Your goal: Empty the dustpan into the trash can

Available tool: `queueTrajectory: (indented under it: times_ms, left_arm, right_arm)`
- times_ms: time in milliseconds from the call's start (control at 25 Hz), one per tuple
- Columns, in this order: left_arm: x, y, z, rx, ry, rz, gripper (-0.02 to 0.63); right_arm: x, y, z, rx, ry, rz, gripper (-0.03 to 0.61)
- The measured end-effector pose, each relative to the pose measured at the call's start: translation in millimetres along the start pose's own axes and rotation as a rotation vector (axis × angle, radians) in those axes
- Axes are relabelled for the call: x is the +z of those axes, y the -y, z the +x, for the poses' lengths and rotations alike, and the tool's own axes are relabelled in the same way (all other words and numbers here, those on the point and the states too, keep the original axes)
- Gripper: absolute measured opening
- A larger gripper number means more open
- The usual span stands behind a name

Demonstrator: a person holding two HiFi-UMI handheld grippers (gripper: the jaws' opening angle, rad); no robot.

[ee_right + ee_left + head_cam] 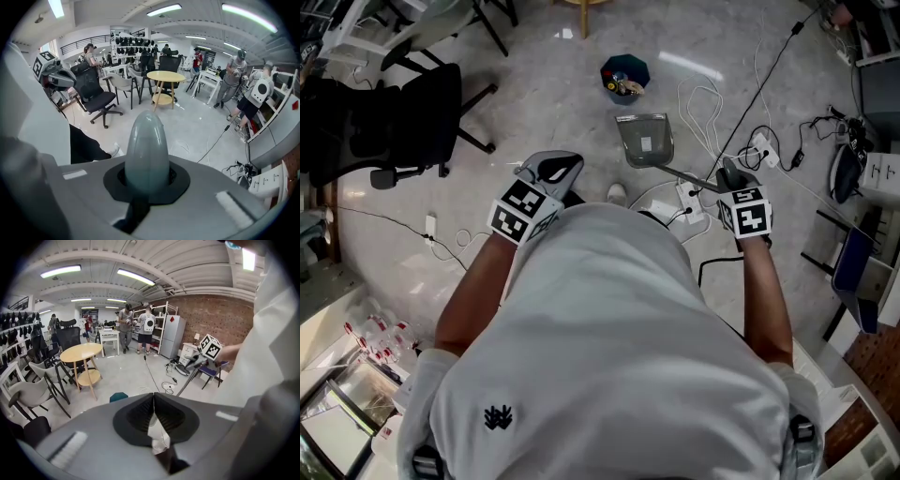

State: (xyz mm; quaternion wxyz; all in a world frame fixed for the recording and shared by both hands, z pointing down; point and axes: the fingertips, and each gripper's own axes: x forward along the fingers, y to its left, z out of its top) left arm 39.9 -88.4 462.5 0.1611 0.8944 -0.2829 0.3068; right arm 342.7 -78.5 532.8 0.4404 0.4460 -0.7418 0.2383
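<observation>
- Grey shiny stone floor (562,103) fills the head view, with white cables (703,103) lying on it.
- From up here I see my right gripper (729,178) holding the long handle of the clear grey plastic dustpan (645,139).
- The pan is near the small dark blue trash can (624,75), on my side of it, but not touching. It looks flat, not tipped.
- So I think the main job is not yet done. The pan has to go over the can and tip out.
- A small white patch shows inside the pan. I cannot tell if it is dirt or a sticker.
- My left gripper (551,169) is off to the left, well apart from the pan.
- The left gripper view shows those fingers pressed together, with a small white crumpled scrap (157,432) pinched in the slit. It looks like paper, but I am not sure. The head view does not show it at all.
- This view also shows a bit of the trash can peeking over the gripper, and the thin handle pole (187,378) slanting down. The pan itself is hidden.
- The right gripper view shows its fingers clamped on the rounded grey-green handle end (146,150).
- Neither pan nor can shows there, only a round yellow table (165,76) and a black office chair (96,96).
- Only the head view shows the gap between pan and can.
</observation>
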Motion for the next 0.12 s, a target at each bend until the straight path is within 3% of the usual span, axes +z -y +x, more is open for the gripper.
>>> queueTrajectory:
  times_ms: [120]
  left_arm:
    - [1.8,0.2,1.7,0.001,-0.005,0.006,0.058]
  right_arm:
    - [1.7,1.1,1.7,0.006,0.007,0.0,0.002]
